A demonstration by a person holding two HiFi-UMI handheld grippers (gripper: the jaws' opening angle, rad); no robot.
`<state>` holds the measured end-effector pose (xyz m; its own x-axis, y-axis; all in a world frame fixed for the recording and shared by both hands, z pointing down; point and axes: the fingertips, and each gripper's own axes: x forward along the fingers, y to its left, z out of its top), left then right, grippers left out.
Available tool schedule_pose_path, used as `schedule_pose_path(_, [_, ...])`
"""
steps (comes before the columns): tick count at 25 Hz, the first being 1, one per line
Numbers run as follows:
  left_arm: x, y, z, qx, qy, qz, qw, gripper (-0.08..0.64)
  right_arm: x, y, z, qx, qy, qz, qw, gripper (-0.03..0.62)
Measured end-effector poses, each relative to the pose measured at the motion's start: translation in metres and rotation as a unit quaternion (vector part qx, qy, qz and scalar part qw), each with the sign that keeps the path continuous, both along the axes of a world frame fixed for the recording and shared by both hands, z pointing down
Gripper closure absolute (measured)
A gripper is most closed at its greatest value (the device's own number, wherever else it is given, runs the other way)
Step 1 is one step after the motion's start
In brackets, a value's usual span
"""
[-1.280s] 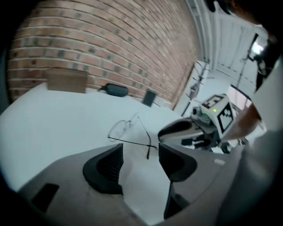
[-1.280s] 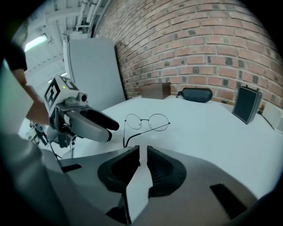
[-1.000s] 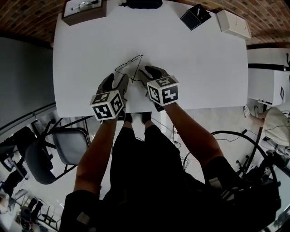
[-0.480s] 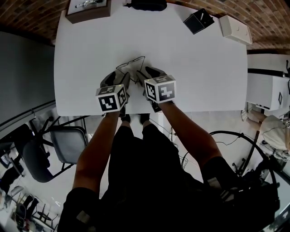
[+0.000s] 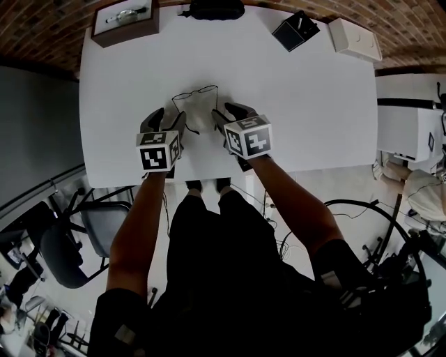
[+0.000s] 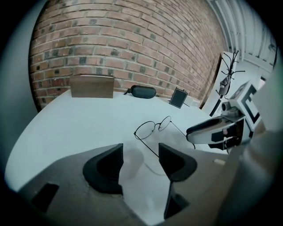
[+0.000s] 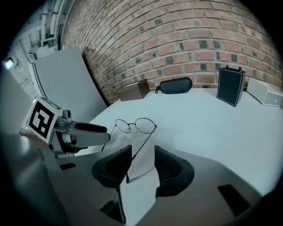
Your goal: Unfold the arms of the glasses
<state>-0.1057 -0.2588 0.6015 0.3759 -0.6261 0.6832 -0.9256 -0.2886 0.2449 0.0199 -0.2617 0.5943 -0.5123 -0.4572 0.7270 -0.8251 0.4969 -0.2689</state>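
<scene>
A pair of thin, round wire-rimmed glasses (image 5: 195,94) is seen resting on the white table (image 5: 313,104), in the middle of its near half. The lens front is turned toward the table's far edge and both temple arms are swung out toward its near edge. The left gripper (image 5: 167,120) is held low over the table just inside the near edge and is tilted downward. Its jaws are parted, and the end of one temple arm (image 6: 146,145) is seen lying between them, close beside one jaw, without being pinched. The right gripper (image 5: 228,115) is held next to it over the same part of the table, likewise tilted down. Its jaws have just been opening and are spread wide, and the other temple arm (image 7: 141,148) is seen running between them, unclamped. Along the table's far edge, a brown wooden box (image 5: 125,21) is set at the left corner and a black glasses case (image 5: 209,8) near the middle. A small black stand (image 5: 296,29) and a white box (image 5: 355,38) are placed toward the right corner. A brick wall (image 7: 185,39) is seen beyond that far edge.
</scene>
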Motion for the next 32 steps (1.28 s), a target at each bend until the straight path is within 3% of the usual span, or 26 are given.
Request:
schedule_pose_path(5, [0.000, -0.012, -0.003, 0.023, -0.035, 0.047, 0.9980, 0.307, 0.002, -0.003, 0.000, 0.005, -0.011, -0.008, 1.000, 0.449])
schedule_pose_path(10, [0.002, -0.018, -0.005, 0.056, -0.075, 0.108, 0.9898, 0.307, 0.008, -0.006, -0.001, 0.008, -0.014, 0.001, 1.000, 0.449])
schedule_pose_path(17, [0.013, -0.020, -0.005, 0.052, -0.049, 0.154, 0.9855, 0.307, 0.009, -0.008, -0.001, 0.008, -0.017, 0.010, 1.000, 0.449])
schedule_pose_path(25, [0.020, -0.029, -0.005, 0.067, -0.073, 0.206, 0.9735, 0.307, 0.013, -0.012, 0.000, 0.010, -0.017, 0.026, 0.999, 0.449])
schedule_pose_path(32, [0.001, -0.034, -0.011, 0.062, -0.087, 0.198, 0.9744, 0.307, 0.011, -0.009, 0.000, 0.009, -0.020, 0.030, 0.999, 0.449])
